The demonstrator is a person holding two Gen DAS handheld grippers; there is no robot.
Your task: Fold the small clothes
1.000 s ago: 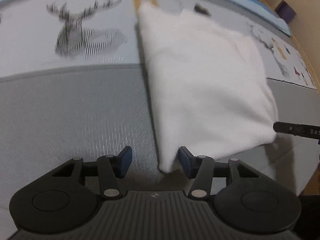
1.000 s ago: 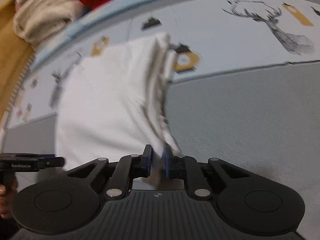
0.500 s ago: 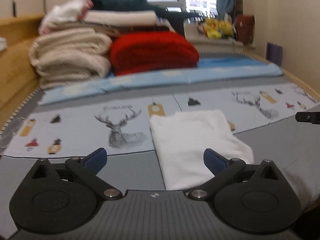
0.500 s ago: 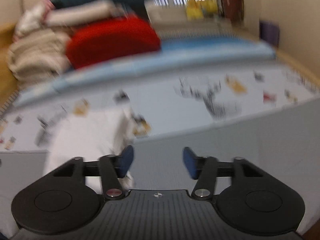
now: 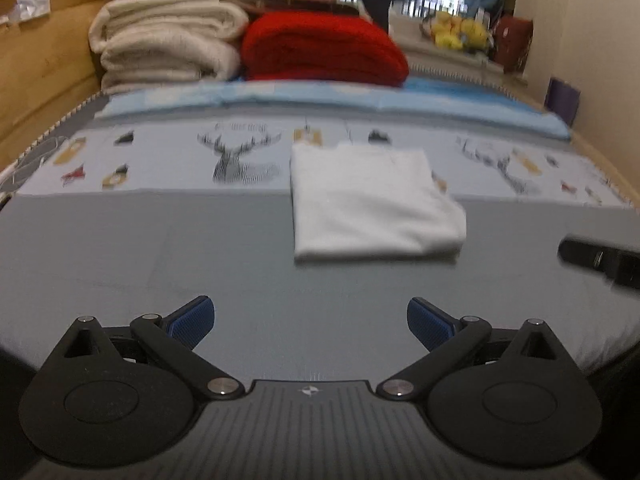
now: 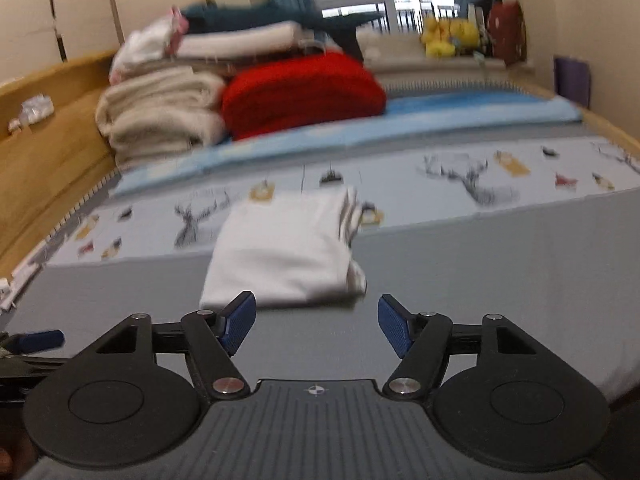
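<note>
Hovering over the grey bedspread [image 5: 120, 248], the left gripper [image 5: 310, 322] stands spread wide; the right gripper [image 6: 316, 326] has just been opening. Both are empty. Beyond them the folded white garment [image 5: 368, 204] lies flat across the seam with the deer-printed sheet [image 5: 160, 160]. Farther back sit fluffy cream blankets [image 5: 168, 44] and a red knit bundle [image 5: 324, 48], beside a wooden bed frame [image 5: 44, 64].

Ahead of tongs: white garment [image 5: 372, 200] soft matt cloth; bedsheet [image 5: 160, 248] fine-woven grey (printed band beyond). Farther back: red blanket [image 5: 324, 48] fuzzy; headboard [image 5: 44, 68] smooth wood.
</note>
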